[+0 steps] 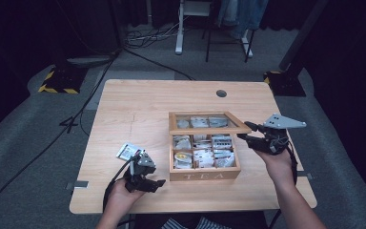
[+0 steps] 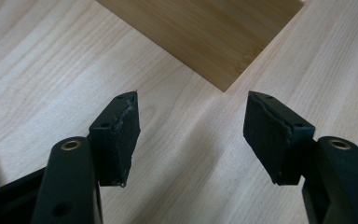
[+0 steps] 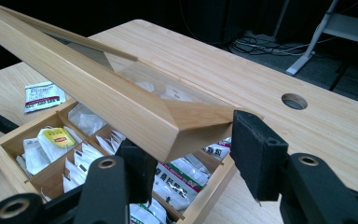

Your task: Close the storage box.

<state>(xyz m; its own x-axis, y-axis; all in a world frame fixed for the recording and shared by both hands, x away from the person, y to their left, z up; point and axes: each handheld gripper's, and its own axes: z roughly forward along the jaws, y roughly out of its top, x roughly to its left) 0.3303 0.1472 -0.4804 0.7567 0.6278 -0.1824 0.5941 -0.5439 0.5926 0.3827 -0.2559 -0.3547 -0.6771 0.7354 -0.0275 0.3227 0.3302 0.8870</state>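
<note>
- The wooden tea box (image 1: pixel 205 171) is sitting a little right of the middle of the table (image 1: pixel 138 102), its front wall facing the near edge and its long axis running left to right, parallel to that edge.
- Its glass-paned lid (image 1: pixel 208 121) is standing partly raised, hinged along the far side and slanting up toward the person — in the right gripper view (image 3: pixel 121 100) its wooden front rail is crossing the picture as a long diagonal above the compartments.
- The right gripper (image 1: pixel 249 132) is reaching in from the right side of the box; its jaws are clamping the lid's front right corner, one pad (image 3: pixel 254 151) lying against the corner's end face, the other tucked under the rail.
- The left gripper (image 1: pixel 158 183) is hovering low near the table's near edge, just left of the box's front left corner. Its jaws are standing apart with nothing between them — bare wood grain is showing beneath them in the left gripper view (image 2: pixel 191 135).
- A loose tea sachet (image 1: pixel 128 150) is lying flat on the table left of the box, just beyond the left gripper.
- Open room: the far strip up to the cable hole (image 1: pixel 221 93) and the whole left half are offering free wood.
- Writing: the box front is reading "TEA"; a yellow sachet (image 3: pixel 58 136) in a front compartment is carrying a red label too small to read.
</note>
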